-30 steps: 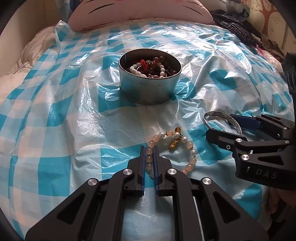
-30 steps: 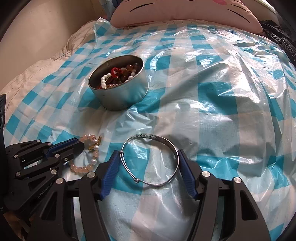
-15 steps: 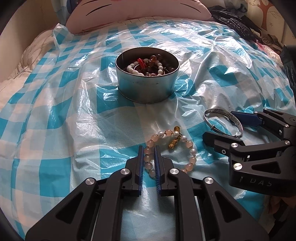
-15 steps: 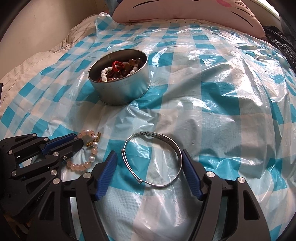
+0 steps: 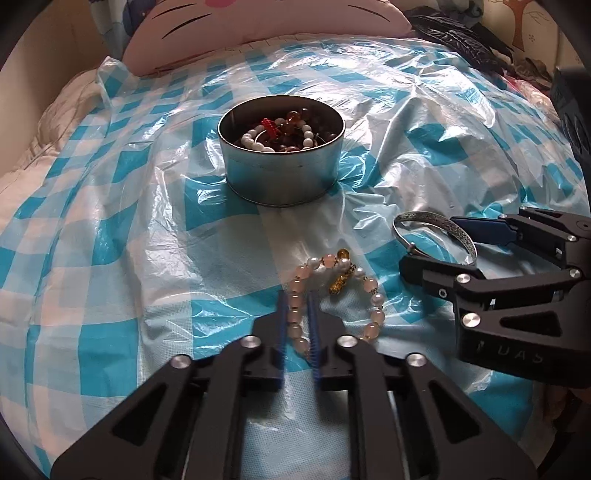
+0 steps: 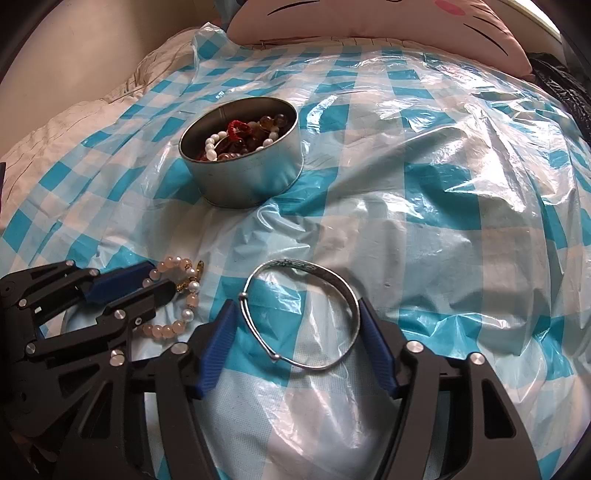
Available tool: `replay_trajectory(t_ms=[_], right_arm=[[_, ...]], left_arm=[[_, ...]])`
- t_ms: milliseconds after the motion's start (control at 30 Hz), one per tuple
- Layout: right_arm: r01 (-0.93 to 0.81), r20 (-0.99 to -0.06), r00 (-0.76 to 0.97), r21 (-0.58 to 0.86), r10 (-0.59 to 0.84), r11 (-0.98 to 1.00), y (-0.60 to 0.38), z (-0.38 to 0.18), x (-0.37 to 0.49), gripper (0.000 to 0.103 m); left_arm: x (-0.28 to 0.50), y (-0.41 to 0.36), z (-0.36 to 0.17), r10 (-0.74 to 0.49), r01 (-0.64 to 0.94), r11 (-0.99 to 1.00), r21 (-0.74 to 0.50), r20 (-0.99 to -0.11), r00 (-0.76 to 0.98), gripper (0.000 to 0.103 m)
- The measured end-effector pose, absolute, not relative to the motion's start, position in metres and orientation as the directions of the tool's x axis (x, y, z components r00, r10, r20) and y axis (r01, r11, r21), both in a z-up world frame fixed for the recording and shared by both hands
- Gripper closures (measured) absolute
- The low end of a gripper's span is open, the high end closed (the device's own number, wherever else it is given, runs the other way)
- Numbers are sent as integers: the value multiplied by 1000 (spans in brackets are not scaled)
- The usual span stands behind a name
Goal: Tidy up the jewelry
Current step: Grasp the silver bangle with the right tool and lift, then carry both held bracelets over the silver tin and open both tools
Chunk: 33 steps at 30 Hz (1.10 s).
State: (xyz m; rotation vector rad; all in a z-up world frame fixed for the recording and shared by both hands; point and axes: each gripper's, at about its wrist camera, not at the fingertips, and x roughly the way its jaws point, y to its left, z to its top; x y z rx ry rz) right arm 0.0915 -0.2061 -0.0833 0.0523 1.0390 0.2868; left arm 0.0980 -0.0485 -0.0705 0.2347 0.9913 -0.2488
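A bed is covered with a blue-and-white checked plastic sheet (image 5: 110,229). On it stands a round silver metal tin (image 5: 281,173) with bead strings inside. Nearer to the cameras lie two pieces. The left gripper (image 5: 295,301) has its fingers narrow and pressed on one side of the pink and white bead bracelet with a gold charm (image 5: 365,286), which rests on the sheet. The right gripper (image 6: 297,312) has just been closing its fingers; they now stand on both sides of the thin silver metal bangle (image 6: 343,284) and touch its rim. The bangle lies flat on the sheet, just beside the bracelet. A pink cat-face pillow (image 6: 369,22) is behind.
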Motion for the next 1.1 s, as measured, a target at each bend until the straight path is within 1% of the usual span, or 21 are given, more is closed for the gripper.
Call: replay_trajectory(t_ms=[67, 200, 300, 367, 600, 733, 900, 1100], right_arm=[[-209, -838, 477, 185, 265, 960, -207, -82, 91, 44], [-208, -815, 497, 221, 297, 953, -210, -75, 89, 44], [-196, -769, 525, 307, 364, 931, -222, -67, 88, 44], [-187, -725, 544, 387, 423, 903, -232, -61, 88, 44], [-207, -566, 604, 569, 561, 796, -251, -41, 87, 44], [-231, -490, 635, 618, 598, 752, -252, -31, 91, 44], [-261, -436, 674, 614, 596, 745, -248, -19, 101, 44], [-266, -433, 680, 606, 592, 749, -244, -19, 117, 44]], left_arm=[[98, -46, -68, -119, 309, 949, 58, -844, 522, 96], [99, -28, -54, -217, 273, 959, -76, -816, 535, 96], [94, -14, -37, -310, 267, 946, -185, -754, 578, 96], [90, -8, -27, -342, 264, 938, -223, -714, 611, 96], [84, -8, 3, -391, 281, 920, -273, -633, 668, 96], [87, -15, 21, -399, 295, 917, -269, -600, 694, 96], [99, -19, 31, -385, 276, 922, -270, -583, 716, 96], [125, -21, 39, -376, 261, 925, -276, -565, 734, 96]])
